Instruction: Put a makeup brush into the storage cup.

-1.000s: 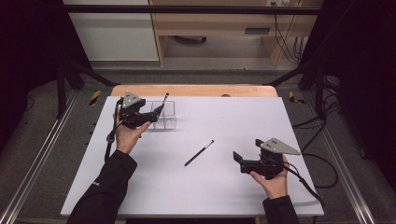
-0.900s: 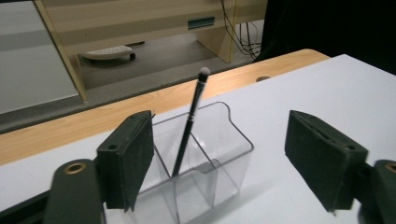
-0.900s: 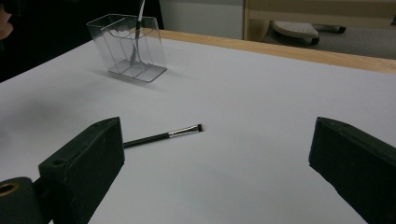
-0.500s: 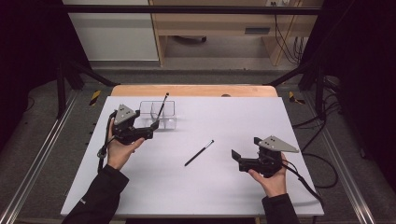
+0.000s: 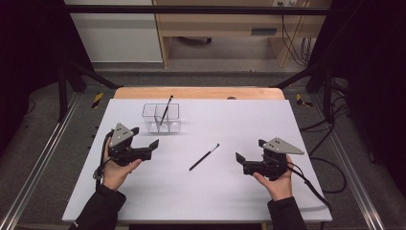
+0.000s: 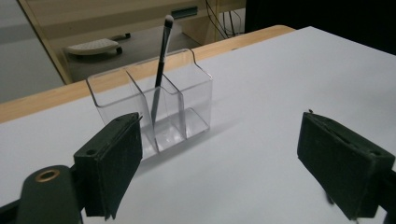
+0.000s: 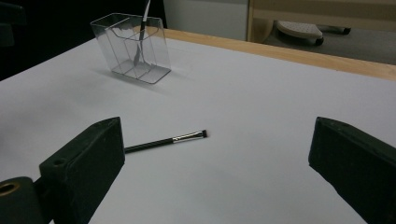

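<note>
A clear plastic holder [image 5: 161, 118] with three compartments stands at the back left of the white table. A thin black brush [image 5: 166, 108] leans upright in its middle compartment [image 6: 161, 65]. A second black brush [image 5: 204, 156] lies flat mid-table, its silver ferrule and tip toward the back right [image 7: 166, 141]. My left gripper [image 5: 152, 145] hovers in front of the holder [image 6: 154, 100], apart from it. Its jaws have just been opening and hold nothing [image 6: 224, 158]. My right gripper [image 5: 239, 160] is open and empty, pointing at the lying brush from the right [image 7: 215, 172].
The white board [image 5: 239, 201] rests on a wooden tabletop whose edge [image 5: 201, 92] shows at the back. Black frame bars and cables run along both sides. Beyond the table are a wooden desk and the floor.
My left gripper has drawn back from the holder toward the near left, its jaws wider apart. The brush stays standing in the holder. The right gripper has not moved.
</note>
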Tool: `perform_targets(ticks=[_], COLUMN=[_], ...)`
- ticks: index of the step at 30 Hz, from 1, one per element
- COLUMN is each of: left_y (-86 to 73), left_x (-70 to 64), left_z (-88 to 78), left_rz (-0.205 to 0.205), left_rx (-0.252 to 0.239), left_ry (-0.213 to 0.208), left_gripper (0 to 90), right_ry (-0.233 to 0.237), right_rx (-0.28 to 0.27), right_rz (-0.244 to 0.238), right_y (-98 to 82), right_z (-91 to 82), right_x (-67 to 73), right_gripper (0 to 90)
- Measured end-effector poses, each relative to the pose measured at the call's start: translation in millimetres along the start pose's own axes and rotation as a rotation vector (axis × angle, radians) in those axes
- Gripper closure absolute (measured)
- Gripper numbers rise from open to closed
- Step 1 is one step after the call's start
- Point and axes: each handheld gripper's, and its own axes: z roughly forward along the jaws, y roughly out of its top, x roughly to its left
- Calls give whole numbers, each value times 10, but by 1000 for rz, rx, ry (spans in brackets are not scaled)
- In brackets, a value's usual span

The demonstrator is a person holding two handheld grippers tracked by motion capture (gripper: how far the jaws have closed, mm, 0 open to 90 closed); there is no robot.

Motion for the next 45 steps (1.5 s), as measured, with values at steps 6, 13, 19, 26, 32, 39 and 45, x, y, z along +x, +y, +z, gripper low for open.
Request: perform_targets(ticks=[6,13,19,26,32,39,45], left_y=[-139,-285,-340,-385,-399,-418,-418], left_x=[-76,-140,-149,-140,-144,-134,-126], left_z=[-51,-58,-89,-136,-140,-129,-135], left_rz=[-4,2,-6,-15,-17,-13,-13], left_rx=[16,46,57,54,53,64,63], left_ry=[-10,-14,-12,-11,-13,-13,-16], left_gripper=[127,126,122,116,114,110,107], right_ry=[11,20,32,53,53,61,73], right_rx=[12,24,42,52,55,93,112], right_rz=[-11,-21,-37,-51,-52,-84,-101], right_y=[19,37,51,93,99,116,159], right_z=[45,84,151,210,249,366,463], right_x=[31,72,108,179,190,243,309], right_gripper=[43,43,43,42,43,46,47])
